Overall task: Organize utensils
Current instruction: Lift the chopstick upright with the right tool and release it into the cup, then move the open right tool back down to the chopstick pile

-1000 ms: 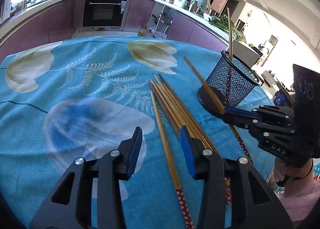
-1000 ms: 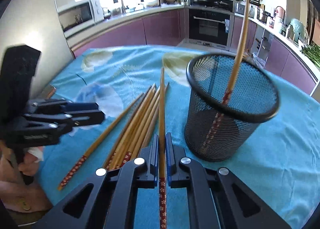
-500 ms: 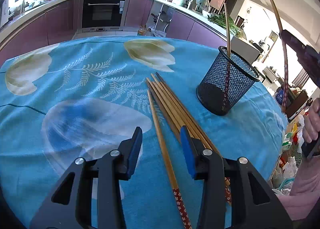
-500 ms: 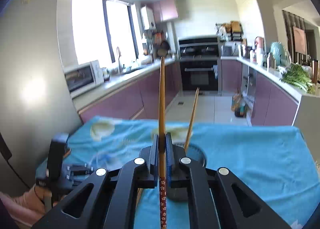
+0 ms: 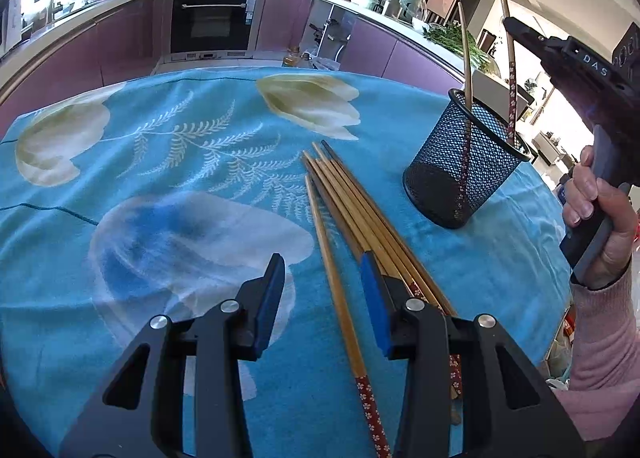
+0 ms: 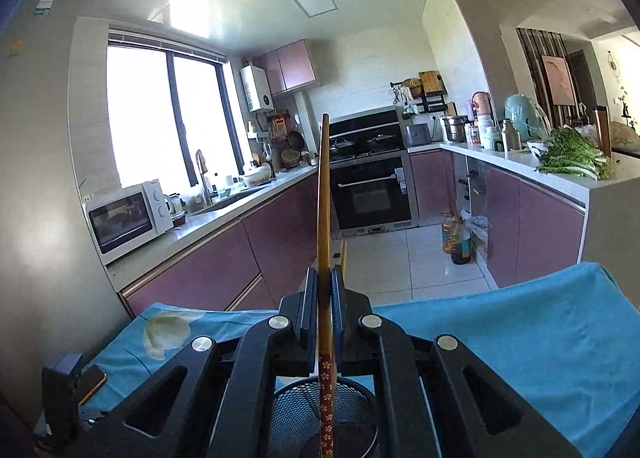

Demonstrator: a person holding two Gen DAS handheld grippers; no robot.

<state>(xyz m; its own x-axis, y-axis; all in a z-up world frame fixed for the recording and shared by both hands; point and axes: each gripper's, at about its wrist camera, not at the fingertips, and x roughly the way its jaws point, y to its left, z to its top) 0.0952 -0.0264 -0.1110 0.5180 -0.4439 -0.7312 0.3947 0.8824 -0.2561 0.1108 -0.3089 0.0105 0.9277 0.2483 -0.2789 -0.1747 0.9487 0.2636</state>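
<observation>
Our right tool is pinched tight on one chopstick, which stands almost straight up, its flowery end dipping down into the black mesh cup right under it. Our left tool is half open, holding nothing, over the other chopsticks lying flat on the blue counter, pointing away from us.

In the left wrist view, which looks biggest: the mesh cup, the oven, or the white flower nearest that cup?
1. Mesh cup
2–3. Oven and white flower look alike; the oven stands much farther away.
</observation>
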